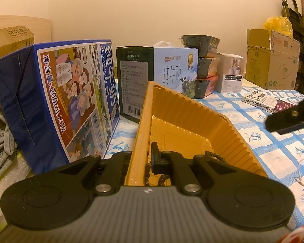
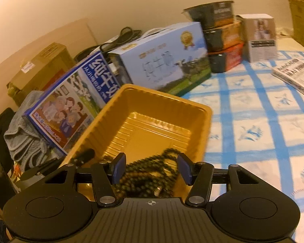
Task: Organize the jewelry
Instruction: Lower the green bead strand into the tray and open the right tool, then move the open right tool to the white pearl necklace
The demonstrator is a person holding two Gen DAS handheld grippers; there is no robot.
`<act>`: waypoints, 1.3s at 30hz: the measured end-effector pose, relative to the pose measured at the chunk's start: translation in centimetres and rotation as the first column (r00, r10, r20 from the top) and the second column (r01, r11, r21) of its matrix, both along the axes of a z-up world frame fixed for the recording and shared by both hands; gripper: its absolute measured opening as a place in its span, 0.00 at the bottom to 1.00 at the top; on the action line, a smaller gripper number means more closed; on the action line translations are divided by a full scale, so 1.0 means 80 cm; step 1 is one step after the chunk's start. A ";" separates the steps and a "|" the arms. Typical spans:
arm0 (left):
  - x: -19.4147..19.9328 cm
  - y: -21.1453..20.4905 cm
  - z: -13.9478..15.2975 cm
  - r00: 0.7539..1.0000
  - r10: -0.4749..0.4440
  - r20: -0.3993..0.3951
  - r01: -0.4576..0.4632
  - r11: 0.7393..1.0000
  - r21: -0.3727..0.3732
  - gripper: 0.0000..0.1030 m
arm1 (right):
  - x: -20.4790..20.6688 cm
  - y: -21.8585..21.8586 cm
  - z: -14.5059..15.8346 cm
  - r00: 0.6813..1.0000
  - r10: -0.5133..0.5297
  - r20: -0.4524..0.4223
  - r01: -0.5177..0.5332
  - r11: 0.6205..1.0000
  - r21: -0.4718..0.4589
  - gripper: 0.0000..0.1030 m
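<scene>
Beads [image 2: 150,174] lie heaped in the near corner of the yellow tray [image 2: 172,103], directly beneath the right gripper [image 2: 151,169], whose parted jaws straddle them untouched, while the left gripper [image 1: 140,160], nearer the rim, clamps the tray's wall.

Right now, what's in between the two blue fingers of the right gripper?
Dark bead necklaces lie piled between the open right gripper fingers, inside the yellow tray. The right wrist view shows it.

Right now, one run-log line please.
left gripper: shut on tray wall | right gripper: open over bead necklace in tray
</scene>
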State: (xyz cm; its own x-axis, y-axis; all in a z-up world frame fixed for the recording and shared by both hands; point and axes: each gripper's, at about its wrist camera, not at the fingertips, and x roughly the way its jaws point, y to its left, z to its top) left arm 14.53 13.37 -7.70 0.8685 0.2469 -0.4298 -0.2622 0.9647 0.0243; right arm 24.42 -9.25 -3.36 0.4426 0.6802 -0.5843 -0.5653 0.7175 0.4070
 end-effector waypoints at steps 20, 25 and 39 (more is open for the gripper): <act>0.002 -0.003 0.001 1.000 -0.001 -0.002 0.001 1.000 0.012 0.06 | -0.064 -0.059 -0.013 0.983 -0.109 0.149 0.145 0.956 -0.256 0.60; 0.002 -0.003 0.000 1.000 0.001 -0.003 -0.001 1.000 0.016 0.06 | -0.073 -0.093 -0.022 0.979 -0.164 0.122 0.190 0.950 -0.247 0.62; 0.002 -0.004 -0.002 1.000 0.006 -0.014 -0.006 0.999 0.036 0.06 | -0.071 -0.163 -0.051 0.960 -0.252 0.122 0.280 0.894 -0.351 0.62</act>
State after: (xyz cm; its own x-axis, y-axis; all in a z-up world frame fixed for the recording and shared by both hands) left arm 14.70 13.01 -7.87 0.8607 0.2677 -0.4330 -0.2674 0.9615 0.0630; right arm 18.75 -22.27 -7.41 0.6272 0.2791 -0.7271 -0.3503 0.9349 0.0567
